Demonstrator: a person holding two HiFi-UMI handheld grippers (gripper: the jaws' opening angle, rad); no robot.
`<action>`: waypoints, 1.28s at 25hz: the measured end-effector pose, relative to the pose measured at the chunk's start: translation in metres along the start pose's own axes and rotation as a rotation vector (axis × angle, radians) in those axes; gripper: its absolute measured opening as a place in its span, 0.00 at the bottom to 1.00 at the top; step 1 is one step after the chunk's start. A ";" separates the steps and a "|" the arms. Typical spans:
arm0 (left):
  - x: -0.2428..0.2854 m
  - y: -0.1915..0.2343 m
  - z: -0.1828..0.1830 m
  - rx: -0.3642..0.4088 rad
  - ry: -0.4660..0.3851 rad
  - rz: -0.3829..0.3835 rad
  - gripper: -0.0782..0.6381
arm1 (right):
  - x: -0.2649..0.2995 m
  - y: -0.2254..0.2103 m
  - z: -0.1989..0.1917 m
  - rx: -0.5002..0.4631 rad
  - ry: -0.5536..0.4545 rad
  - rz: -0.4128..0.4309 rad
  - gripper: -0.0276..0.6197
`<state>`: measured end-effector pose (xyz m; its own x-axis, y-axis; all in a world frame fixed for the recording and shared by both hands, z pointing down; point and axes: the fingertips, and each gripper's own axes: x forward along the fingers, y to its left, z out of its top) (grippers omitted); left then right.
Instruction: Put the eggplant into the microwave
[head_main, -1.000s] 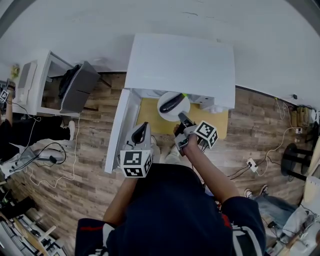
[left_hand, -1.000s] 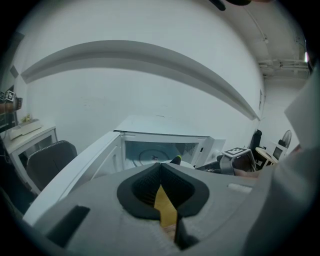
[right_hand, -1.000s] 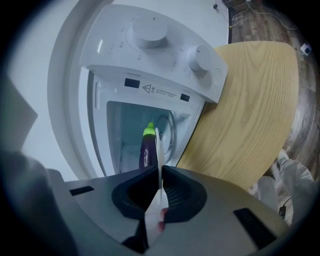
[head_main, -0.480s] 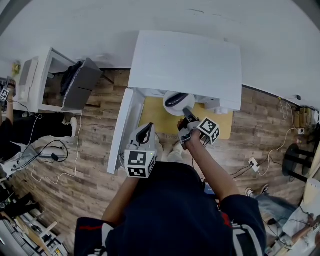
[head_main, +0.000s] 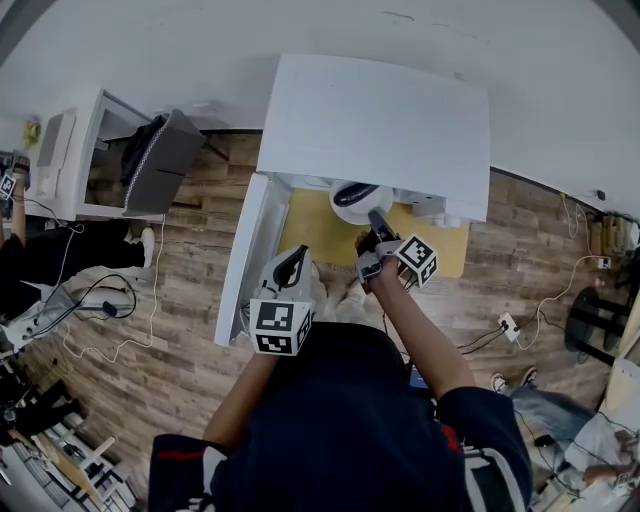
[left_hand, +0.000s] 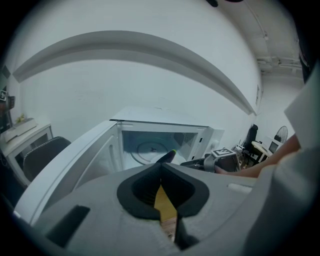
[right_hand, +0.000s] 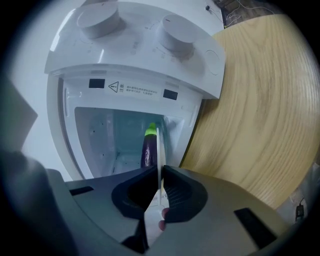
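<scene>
A dark purple eggplant (right_hand: 148, 147) with a green stem lies on a white plate (head_main: 350, 203). My right gripper (right_hand: 159, 170) is shut on the plate's near rim, which shows edge-on between its pads. The plate is at the mouth of the white microwave (head_main: 380, 120), partly under its top edge, with the cavity (left_hand: 150, 145) right behind it. The microwave door (head_main: 245, 255) stands open to the left. My left gripper (head_main: 290, 262) hovers shut and empty in front of the door, left of the right gripper (left_hand: 200, 162). From there the eggplant (left_hand: 167, 156) shows just inside the opening.
The microwave stands on a yellow wooden table (right_hand: 250, 110); its panel with two round knobs (right_hand: 135, 35) is beside the cavity. A white cabinet with a dark bag (head_main: 150, 165) stands at the left on the wood floor. Cables (head_main: 100, 300) lie on the floor.
My right gripper has carried the plate with the eggplant forward and lower, so the plate now sits partly under the microwave's top edge. The left gripper has barely moved.
</scene>
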<state>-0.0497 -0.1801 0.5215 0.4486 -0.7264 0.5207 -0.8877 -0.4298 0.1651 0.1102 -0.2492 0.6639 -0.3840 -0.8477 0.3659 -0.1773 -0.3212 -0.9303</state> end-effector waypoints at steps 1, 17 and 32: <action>0.001 0.000 -0.001 0.000 0.002 0.001 0.13 | 0.001 -0.001 0.000 0.003 -0.001 0.000 0.08; 0.004 0.006 -0.004 -0.015 0.010 0.010 0.13 | 0.024 -0.010 0.000 -0.015 -0.002 -0.042 0.08; 0.004 0.013 -0.004 -0.022 0.015 0.015 0.13 | 0.045 -0.001 0.000 -0.025 -0.005 -0.049 0.08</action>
<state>-0.0601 -0.1862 0.5294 0.4340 -0.7247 0.5353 -0.8963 -0.4073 0.1753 0.0931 -0.2871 0.6814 -0.3693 -0.8335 0.4110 -0.2186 -0.3520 -0.9101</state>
